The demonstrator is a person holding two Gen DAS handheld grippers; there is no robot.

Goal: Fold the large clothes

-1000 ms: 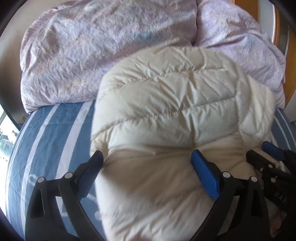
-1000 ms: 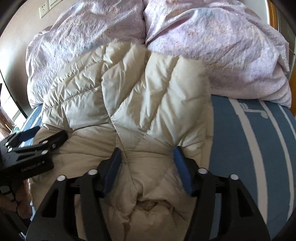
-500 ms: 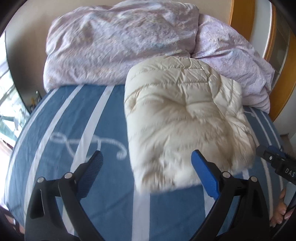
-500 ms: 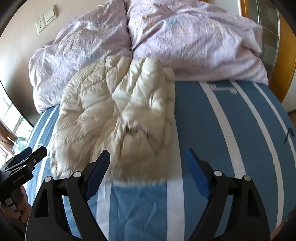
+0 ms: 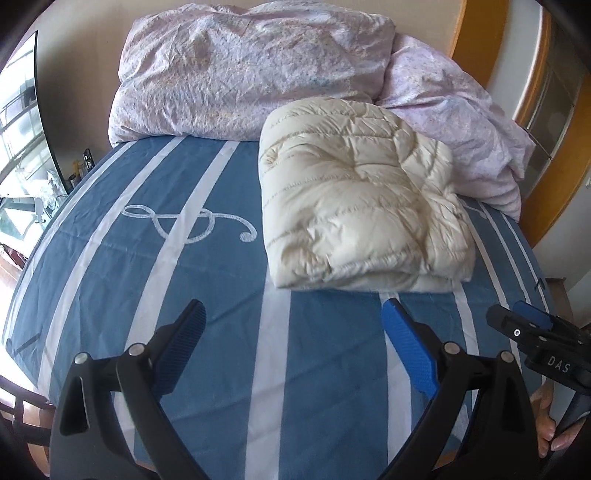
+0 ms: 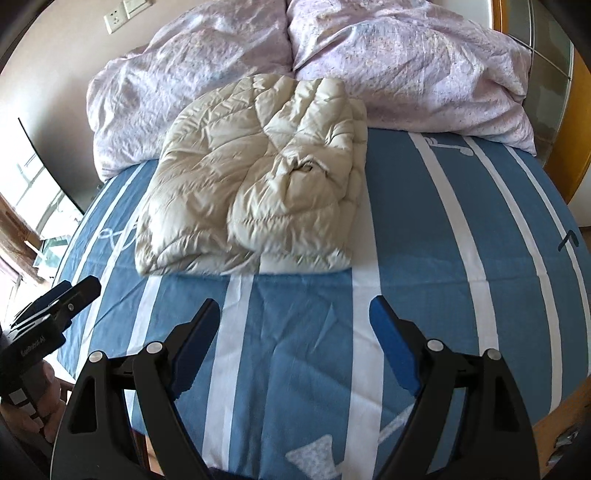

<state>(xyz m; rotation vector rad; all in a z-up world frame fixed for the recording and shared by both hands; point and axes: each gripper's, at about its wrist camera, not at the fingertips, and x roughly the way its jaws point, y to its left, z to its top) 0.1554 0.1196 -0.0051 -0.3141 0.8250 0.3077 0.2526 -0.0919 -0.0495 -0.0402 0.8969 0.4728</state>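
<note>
A cream quilted puffer jacket point(image 5: 358, 199) lies folded into a thick rectangle on the blue striped bed; it also shows in the right wrist view point(image 6: 258, 177). My left gripper point(image 5: 291, 343) is open and empty, held above the sheet well in front of the jacket. My right gripper point(image 6: 295, 339) is open and empty too, also short of the jacket's near edge. Each gripper shows at the other view's edge: the right one point(image 5: 532, 332) and the left one point(image 6: 70, 295).
A crumpled lilac duvet point(image 5: 251, 70) is piled along the head of the bed point(image 6: 461, 221), touching the jacket's far side. A wooden frame point(image 5: 480, 33) stands at the right, and a window point(image 6: 33, 192) at the left.
Both grippers have let go of the jacket and pulled back toward the foot of the bed. The jacket now lies folded and apart from them.
</note>
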